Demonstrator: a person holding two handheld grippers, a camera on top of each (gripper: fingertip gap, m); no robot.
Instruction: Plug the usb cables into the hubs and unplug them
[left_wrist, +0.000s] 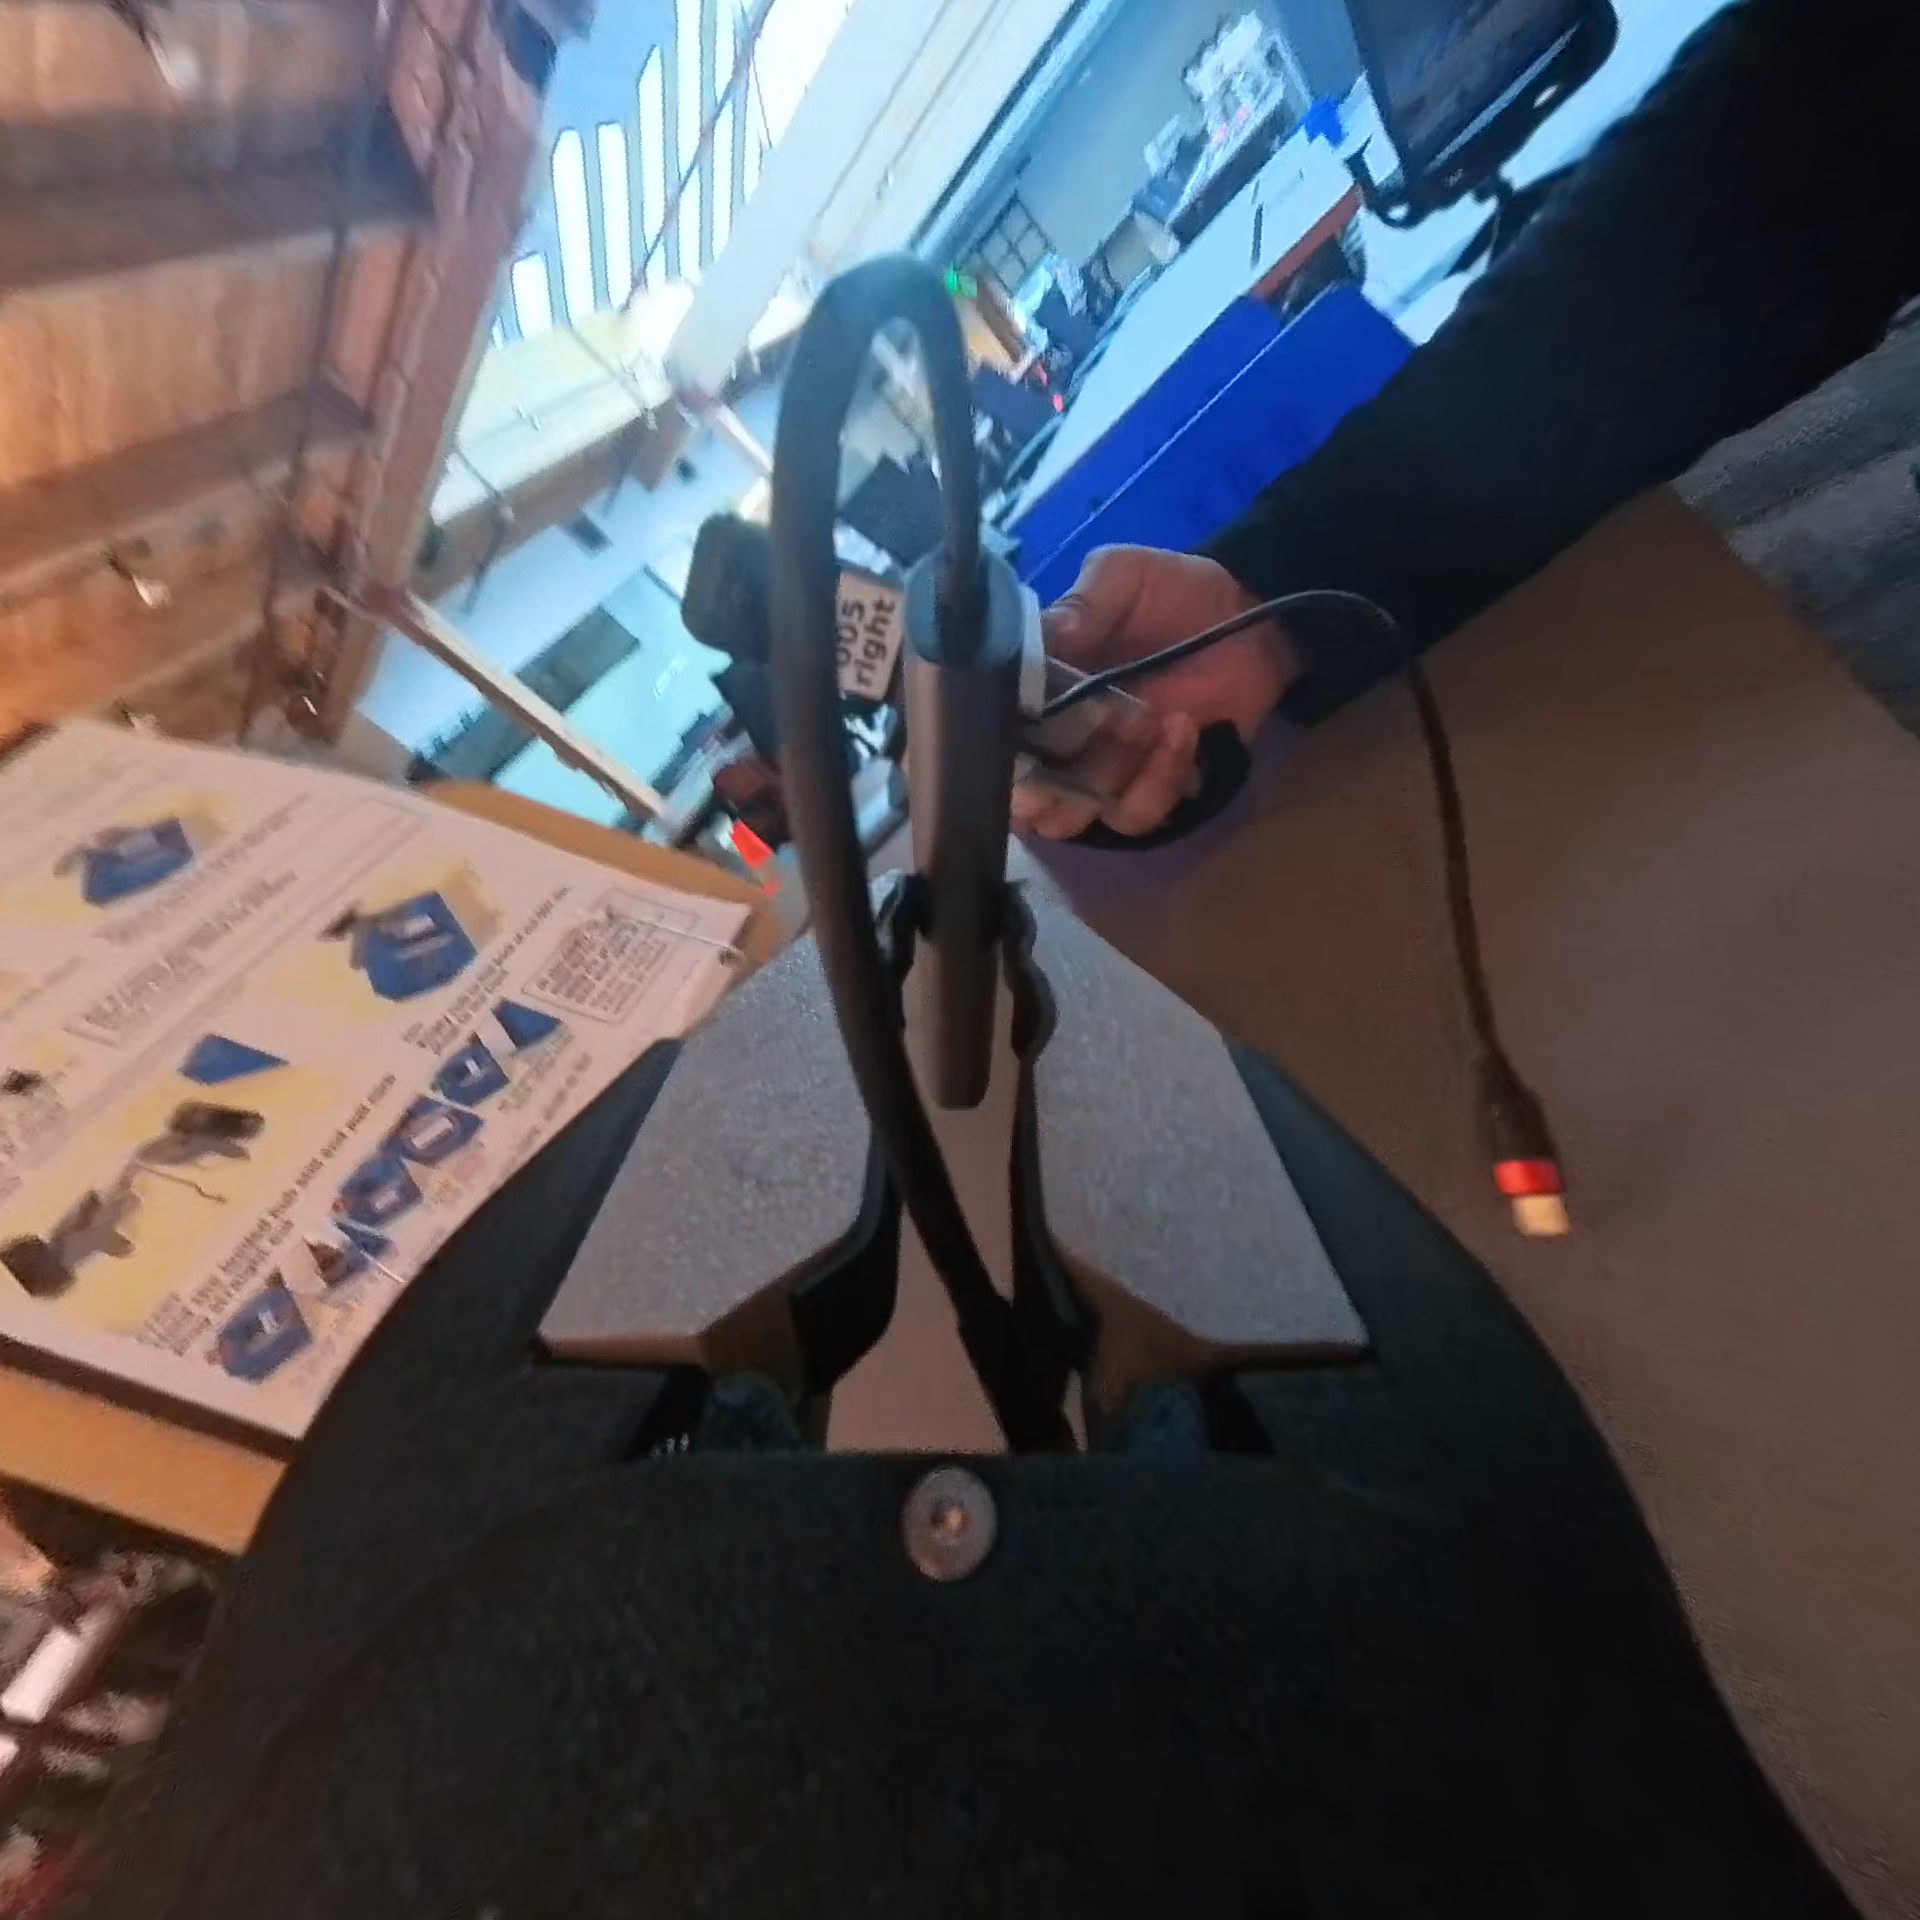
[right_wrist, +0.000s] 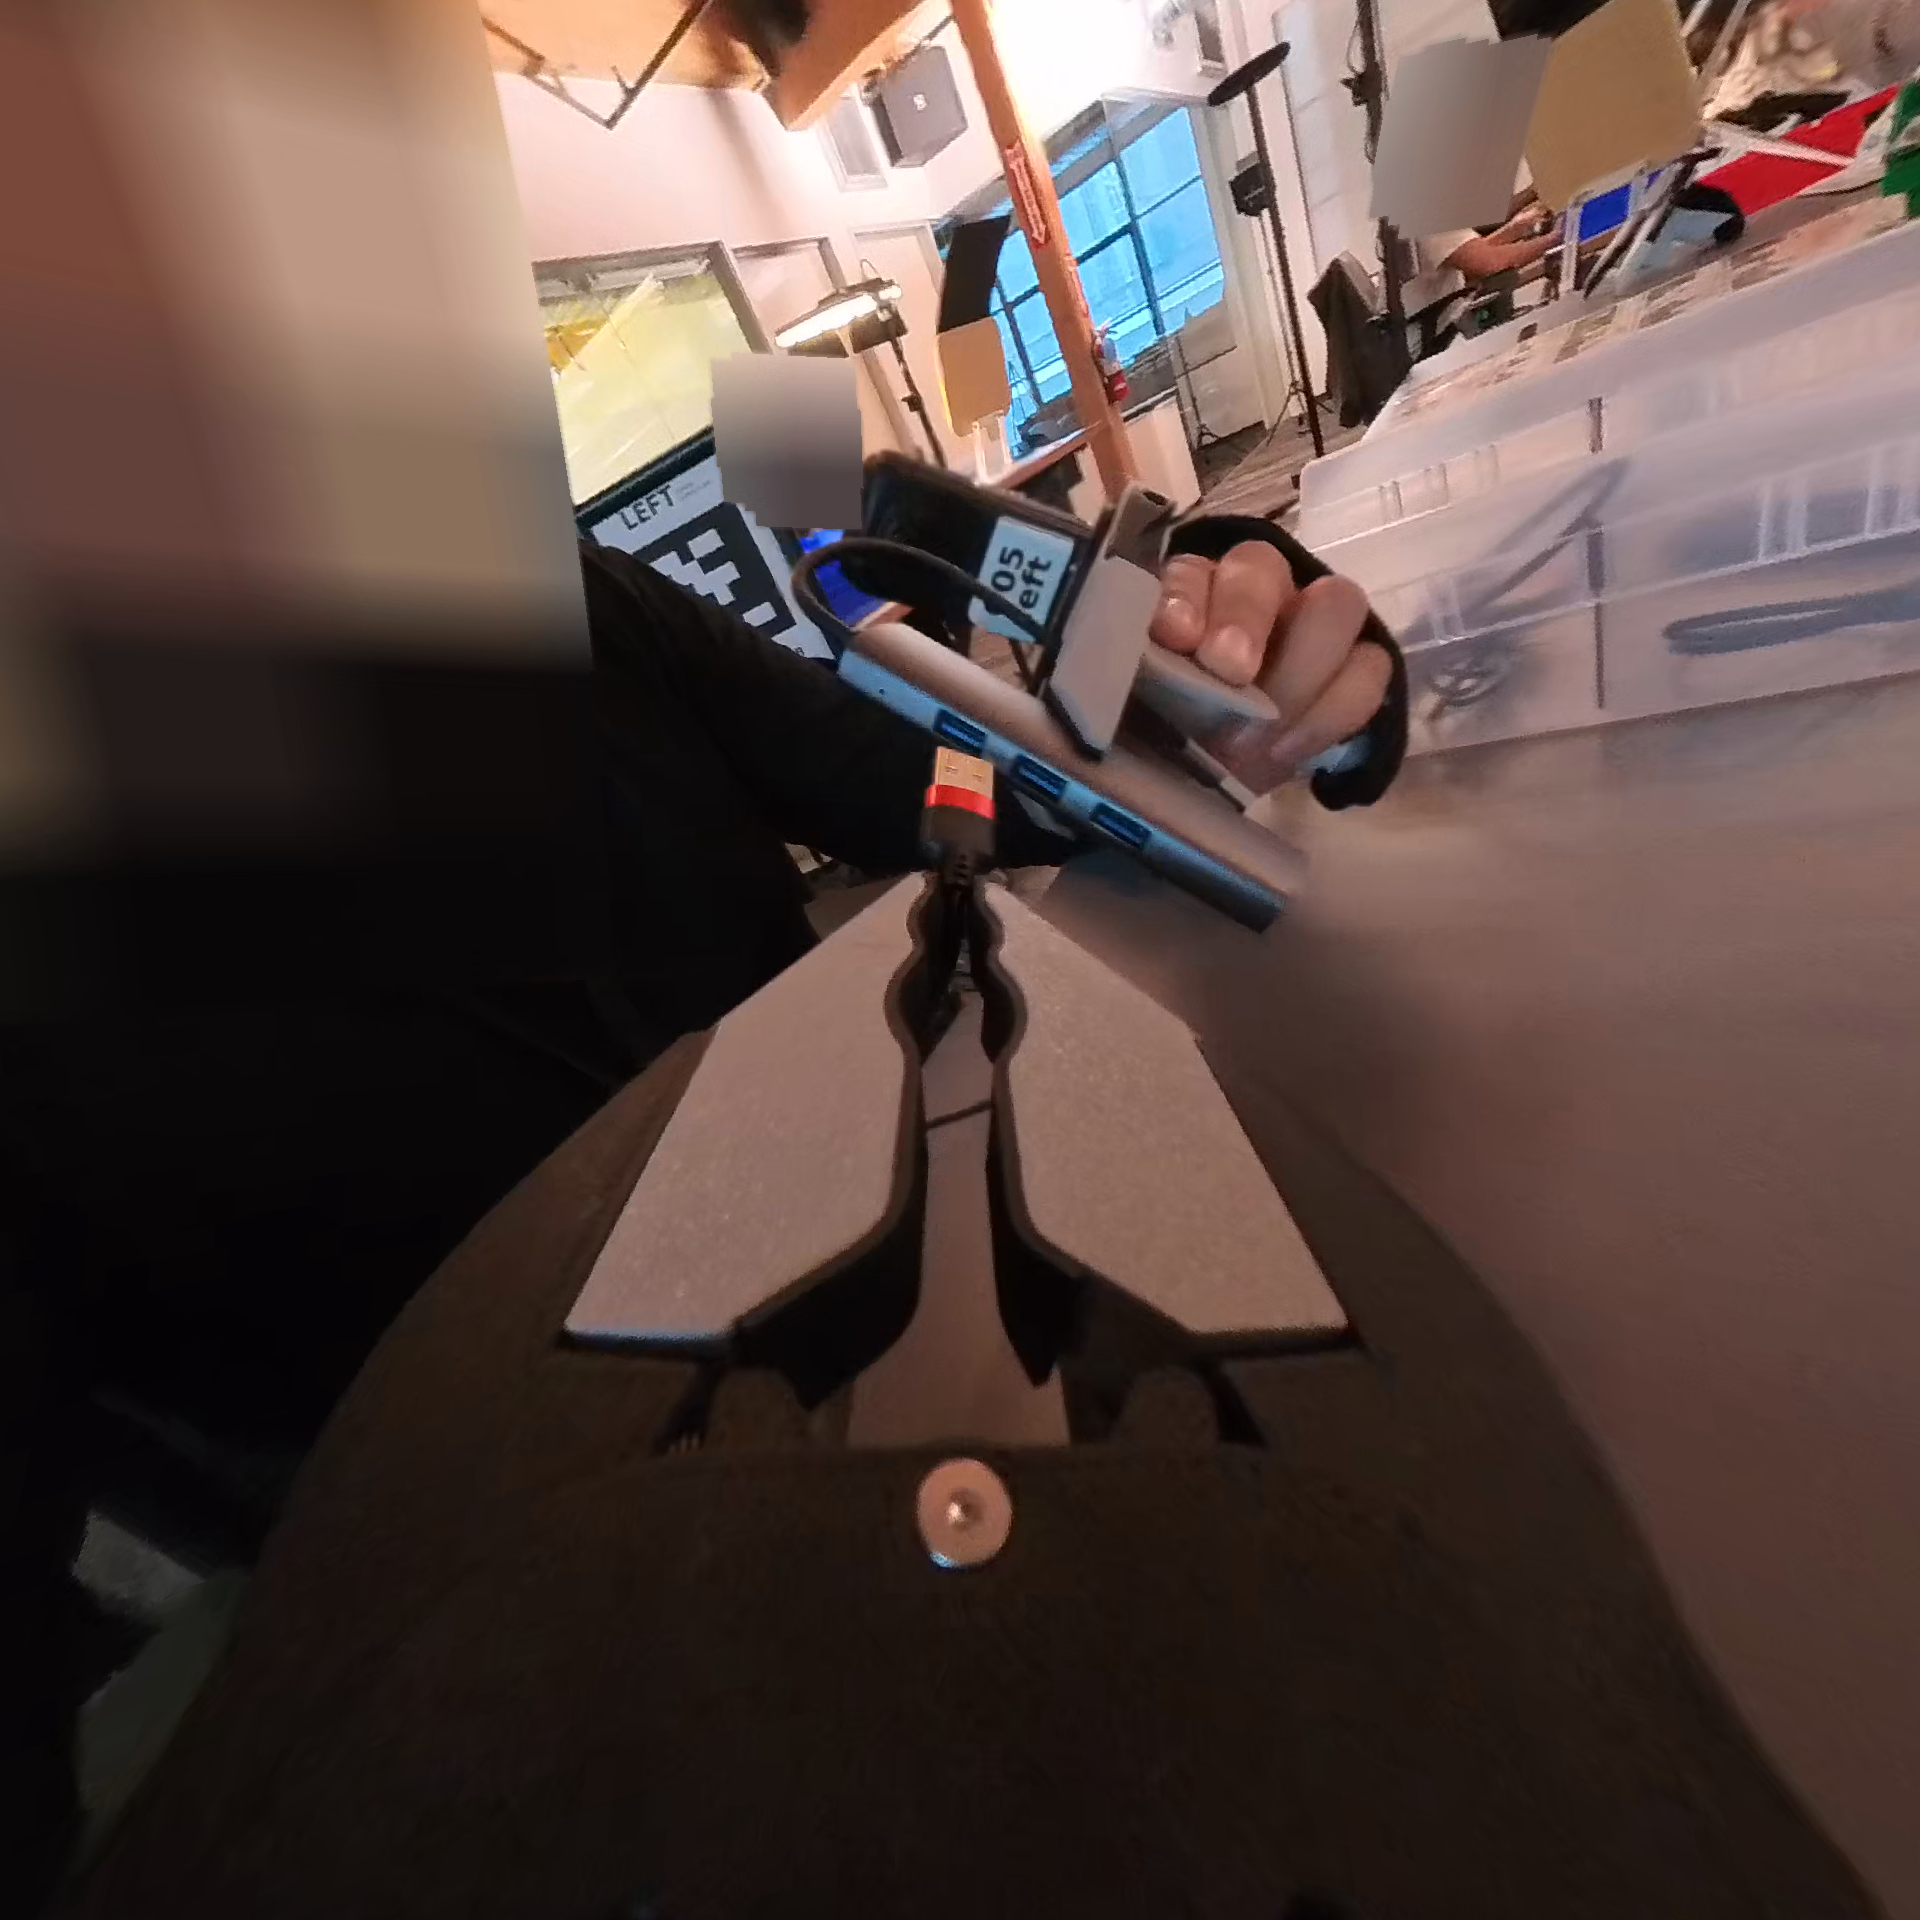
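Observation:
My left gripper is shut on a grey USB hub and holds it upright above the table. The hub's own black cable loops up and back down between the fingers. In the right wrist view the hub shows three blue ports. My right gripper is shut on a black cable just behind its red-collared USB plug. The plug tip sits right under the hub's first port and is not inserted. Another red-collared plug on a black cable lies on the table.
A printed sheet on a wooden board lies left of the hub. Clear plastic bins stand along the table's far side. A hand holds the left gripper, and a dark sleeve reaches over the brown table. Tip to tip, the grippers are about 4 cm apart.

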